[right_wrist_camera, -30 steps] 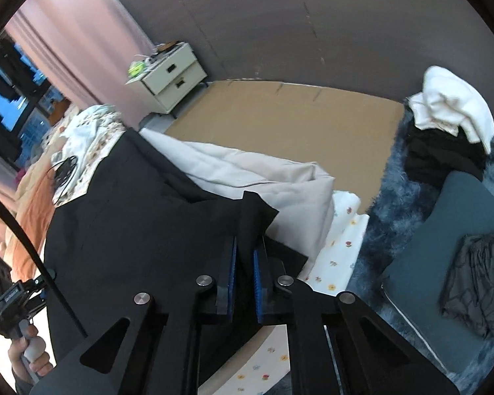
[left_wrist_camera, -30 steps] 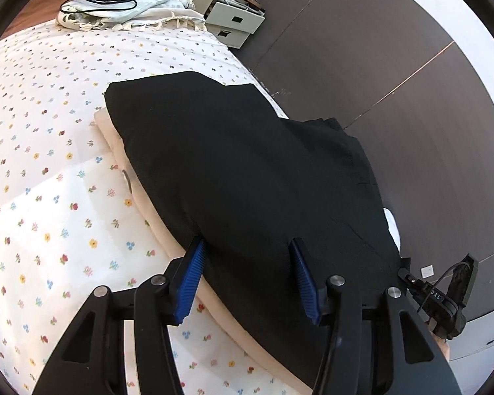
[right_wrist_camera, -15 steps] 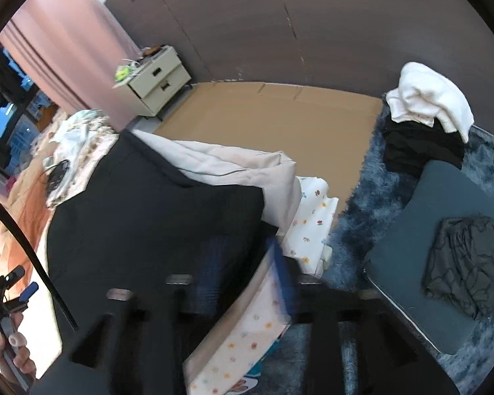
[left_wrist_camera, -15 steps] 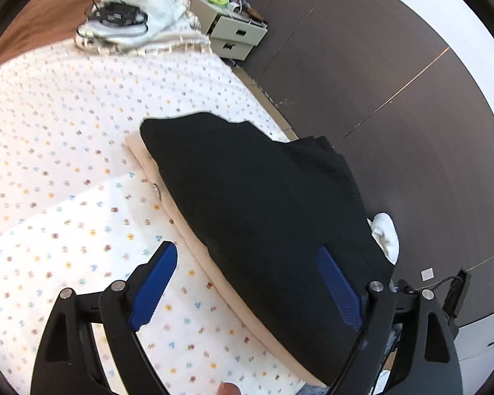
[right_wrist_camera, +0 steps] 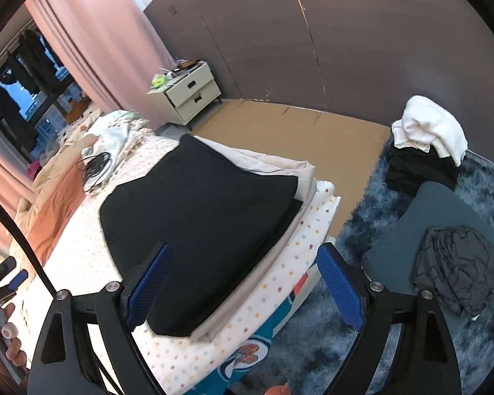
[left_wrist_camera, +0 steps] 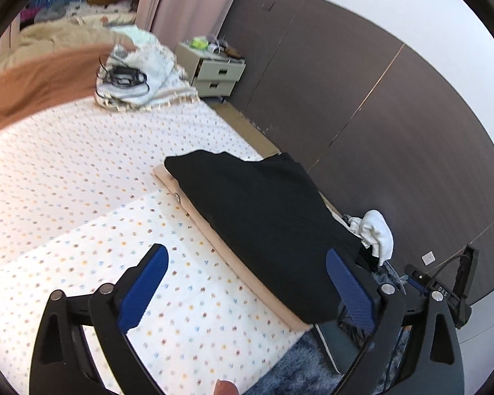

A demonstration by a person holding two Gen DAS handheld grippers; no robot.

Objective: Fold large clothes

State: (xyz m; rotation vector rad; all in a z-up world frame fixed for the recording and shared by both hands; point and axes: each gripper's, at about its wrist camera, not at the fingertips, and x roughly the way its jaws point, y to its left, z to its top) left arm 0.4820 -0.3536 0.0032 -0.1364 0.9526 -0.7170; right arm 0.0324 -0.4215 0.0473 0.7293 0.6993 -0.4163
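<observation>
A black garment (left_wrist_camera: 263,223) lies folded on a beige garment (left_wrist_camera: 214,240) near the edge of the bed (left_wrist_camera: 82,181), which has a flowered sheet. My left gripper (left_wrist_camera: 247,256) hangs above the near end of the stack. Its jaws are opening wide and nothing is between its pads. The right wrist view shows the black garment (right_wrist_camera: 197,214) flat on the beige one (right_wrist_camera: 270,164). My right gripper (right_wrist_camera: 243,250) hovers over its near corner. Its jaws are opening too and hold nothing.
A pale nightstand (right_wrist_camera: 191,95) stands by the dark wall. On the shaggy blue rug (right_wrist_camera: 362,217) sit a pile of white and black clothes (right_wrist_camera: 425,138) and a blue cushion (right_wrist_camera: 444,207) bearing a grey garment (right_wrist_camera: 457,263). Cables (left_wrist_camera: 125,75) lie on cloth at the bed's far end.
Both grippers let go of the black garment, opened wide, and rose and pulled back from it. The garment now lies flat and farther off in both views.
</observation>
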